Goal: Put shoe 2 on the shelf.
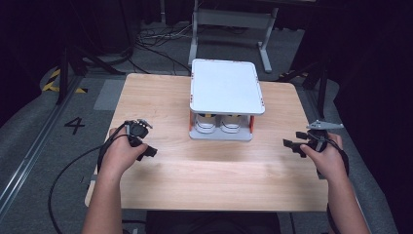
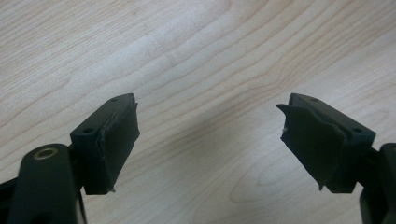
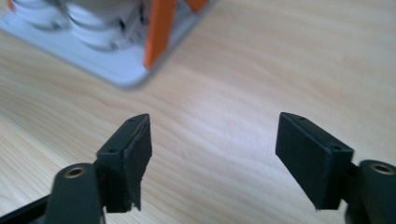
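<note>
We see the white shoes (image 1: pixel 217 123) under the two-tier rack (image 1: pixel 225 87) mid-counter (image 1: pixel 204 175), between and beyond our left hand-held gripper (image 1: pixel 147 151) and right hand-held gripper (image 1: pixel 291 145), both spread apart and empty, neither clearly nearer.

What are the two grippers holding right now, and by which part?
Nothing is held. The left gripper and the right gripper both have their jaws spread apart over the bare wooden table.
</note>
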